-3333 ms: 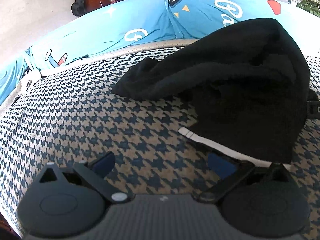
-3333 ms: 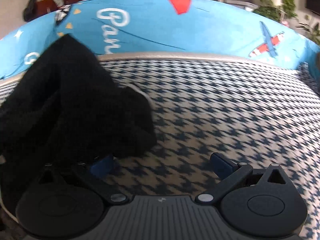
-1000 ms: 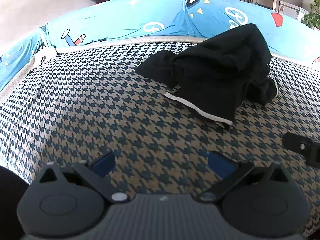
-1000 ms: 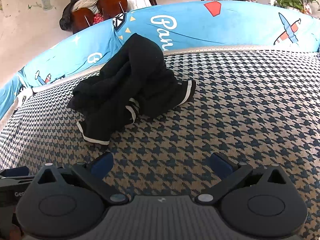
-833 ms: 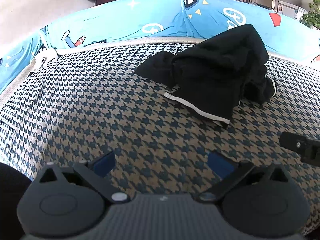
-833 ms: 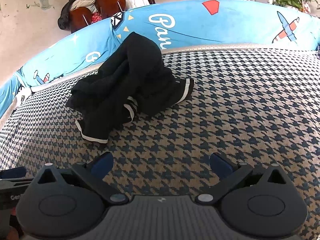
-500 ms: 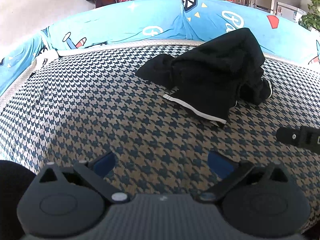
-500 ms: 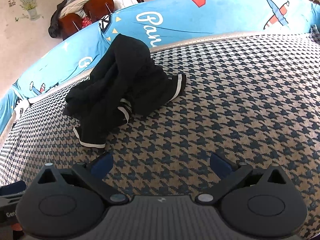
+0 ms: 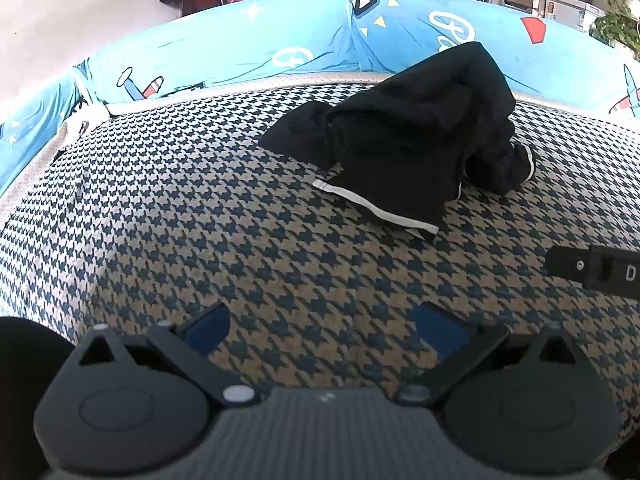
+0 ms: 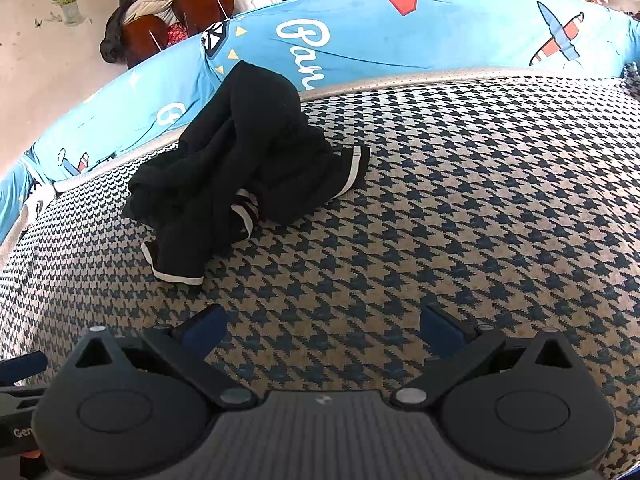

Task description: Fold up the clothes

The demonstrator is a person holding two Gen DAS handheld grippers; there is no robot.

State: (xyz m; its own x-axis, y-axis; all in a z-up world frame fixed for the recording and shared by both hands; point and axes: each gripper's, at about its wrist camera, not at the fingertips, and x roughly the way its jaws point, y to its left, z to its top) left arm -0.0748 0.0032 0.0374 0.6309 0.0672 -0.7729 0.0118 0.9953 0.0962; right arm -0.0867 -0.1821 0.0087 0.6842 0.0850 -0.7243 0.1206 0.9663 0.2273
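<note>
Well apart, both tongs [image 9: 322, 326] [image 10: 324, 326] gape over houndstooth bedding [image 9: 200, 208] — black garment [image 9: 408, 156] crumpled beyond.

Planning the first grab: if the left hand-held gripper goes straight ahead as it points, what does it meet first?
Probably bare houndstooth cover; the left hand-held gripper is open, and the black garment lies farther on, right of centre. Depth is uncertain.

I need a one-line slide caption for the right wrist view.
Open right gripper above houndstooth cover, crumpled black garment ahead.
</note>
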